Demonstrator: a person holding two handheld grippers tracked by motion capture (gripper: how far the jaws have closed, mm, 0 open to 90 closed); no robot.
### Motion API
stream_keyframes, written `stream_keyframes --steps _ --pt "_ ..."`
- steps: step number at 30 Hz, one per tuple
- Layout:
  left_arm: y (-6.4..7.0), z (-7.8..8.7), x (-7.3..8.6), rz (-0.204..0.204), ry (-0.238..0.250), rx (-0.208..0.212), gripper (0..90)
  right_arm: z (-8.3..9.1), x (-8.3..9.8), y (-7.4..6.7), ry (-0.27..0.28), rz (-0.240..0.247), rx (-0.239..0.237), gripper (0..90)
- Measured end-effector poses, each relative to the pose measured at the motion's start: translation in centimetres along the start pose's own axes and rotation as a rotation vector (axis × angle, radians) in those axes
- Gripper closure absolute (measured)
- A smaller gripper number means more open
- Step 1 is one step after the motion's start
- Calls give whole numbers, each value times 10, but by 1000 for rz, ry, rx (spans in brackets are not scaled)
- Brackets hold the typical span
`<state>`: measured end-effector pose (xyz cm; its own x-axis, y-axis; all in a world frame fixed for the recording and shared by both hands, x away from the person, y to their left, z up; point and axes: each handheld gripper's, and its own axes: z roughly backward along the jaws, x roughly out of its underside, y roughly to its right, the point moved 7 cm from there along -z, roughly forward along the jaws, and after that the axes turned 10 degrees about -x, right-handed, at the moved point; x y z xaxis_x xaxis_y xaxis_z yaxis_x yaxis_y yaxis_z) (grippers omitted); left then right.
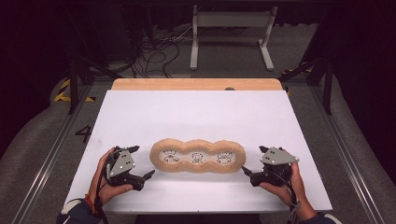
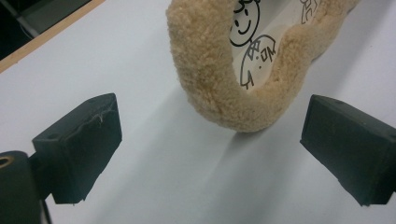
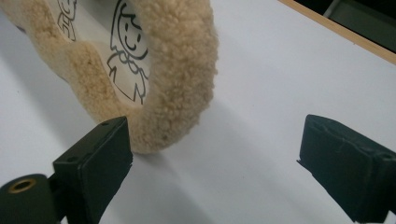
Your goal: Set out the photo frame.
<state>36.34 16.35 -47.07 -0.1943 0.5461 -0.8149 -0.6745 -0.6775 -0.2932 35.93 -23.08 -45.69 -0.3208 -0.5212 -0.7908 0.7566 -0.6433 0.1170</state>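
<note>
Fleece-rimmed mat (image 1: 197,156) lies flat on the white surface (image 1: 196,116), toward the near edge, midway between the two grippers. Three lobes, each with a line-drawn figure inside. Left gripper (image 1: 139,162) sits just off the mat's left end, jaws spread wide, nothing between them; in the left gripper view the mat's rounded end (image 2: 219,88) lies ahead between the jaws, not touched. Right gripper (image 1: 253,161) sits just off the right end, jaws likewise released and empty; its near jaw is close beside the fleece rim (image 3: 177,79). Bare surface behind the mat up to the wooden far edge (image 1: 196,84).
</note>
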Motion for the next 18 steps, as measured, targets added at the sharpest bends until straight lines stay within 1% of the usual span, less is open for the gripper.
stream_keyframes --steps 3,4,5,6,8,10,13,15,18 --pt "-1 2 2 -7 -4 -6 55 2 4 2 -8 3 9 89" --pt "-1 3 2 2 5 -2 55 4 5 2 -5 -2 3 89" --pt "-1 5 3 16 4 1 55 5 6 3 1 -16 2 89" --pt "-1 6 4 19 6 5 55 7 7 3 1 -26 4 89" --pt "-1 7 9 8 -6 -1 55 10 11 3 -6 -20 13 89" --pt "-1 7 12 3 -17 -4 54 10 17 5 -24 -12 24 85" --pt "-2 11 14 16 -9 -7 55 12 21 6 -32 -30 22 83" --pt "-2 13 15 16 -8 -10 54 15 22 7 -29 -23 35 82" --pt "-4 15 20 19 -14 -15 54 16 25 8 -40 -22 49 81"
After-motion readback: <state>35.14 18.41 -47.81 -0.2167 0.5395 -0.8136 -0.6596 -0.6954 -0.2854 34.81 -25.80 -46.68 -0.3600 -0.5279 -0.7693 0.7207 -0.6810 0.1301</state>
